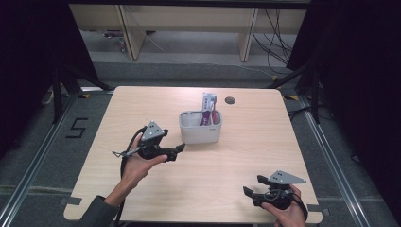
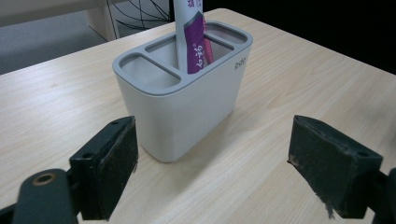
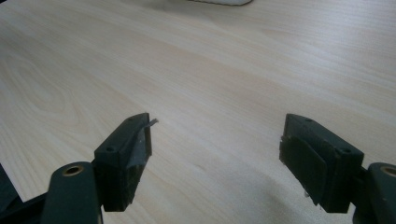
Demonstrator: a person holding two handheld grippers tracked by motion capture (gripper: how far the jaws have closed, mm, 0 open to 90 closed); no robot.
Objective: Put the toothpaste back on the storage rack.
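Pale grey plastic is what the left gripper (image 1: pixel 178 148) is facing: a holder (image 1: pixel 200 134) with three compartments, standing upright just above the middle of the high view on the light wooden table (image 1: pixel 246 151). In the left gripper view the holder (image 2: pixel 187 102) is sitting in the upper middle of the frame, with the jaws spread wide at the lower left and lower right and nothing between them. A white and purple tube (image 2: pixel 189 37) is standing in the middle compartment, and something pink is showing just behind it; what that is I cannot tell.

The step in hand looks like an approach to the holder. To do it well, the left gripper should be coming in level, with the near corner of the holder passing between the jaws rather than bumping one pad. If the holder is to be gripped, taking it across its narrow width low on the wall looks steadier than pinching the rim, since the tall tube is making it top-heavy. If the tube is the target, the jaws need to be rising above the rim first.

The right gripper (image 1: pixel 250 185) is resting in the lower right of the high view, well apart from the holder, with its jaws wide apart over bare wood (image 3: pixel 210 70), holding nothing.
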